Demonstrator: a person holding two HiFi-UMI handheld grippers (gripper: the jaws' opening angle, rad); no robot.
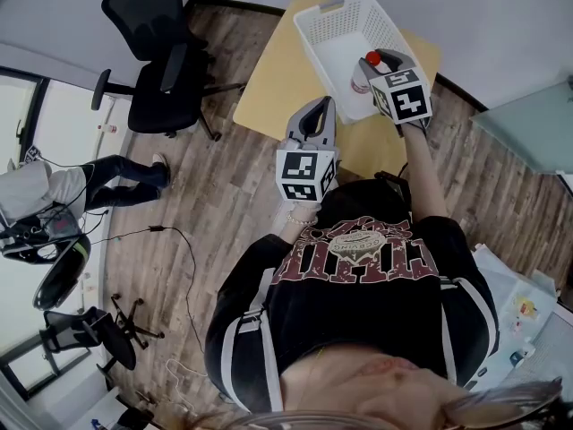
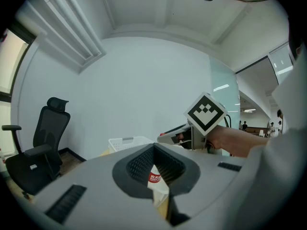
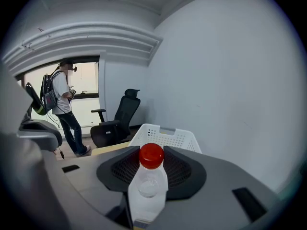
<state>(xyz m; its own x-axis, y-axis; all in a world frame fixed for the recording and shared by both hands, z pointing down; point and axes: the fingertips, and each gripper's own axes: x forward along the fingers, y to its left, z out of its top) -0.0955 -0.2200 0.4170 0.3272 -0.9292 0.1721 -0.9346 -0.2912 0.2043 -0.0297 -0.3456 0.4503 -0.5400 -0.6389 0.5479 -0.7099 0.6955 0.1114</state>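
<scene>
While parked above white basket (image 1: 313, 52) on yellow table (image 1: 269, 88), clamps clear bottle (image 3: 147, 190) in right gripper (image 3: 151, 152), body pinched btwn pads w/ red cap up at jaw tips, prob. for steady upright carry. Holds left gripper (image 2: 154, 152) lower, nr table edge & apart from basket. Looks clenched on white red-labelled pack (image 2: 156, 181) deep btwn pads.

The head view looks steeply down from above the person onto the worktop (image 1: 273, 83). Each gripper view sits low and close behind its own fingers (image 2: 135, 166) (image 3: 115, 169), facing roughly level toward the wall. All three views share the white basket (image 1: 315, 38) and the black office chair (image 1: 157, 61).
</scene>
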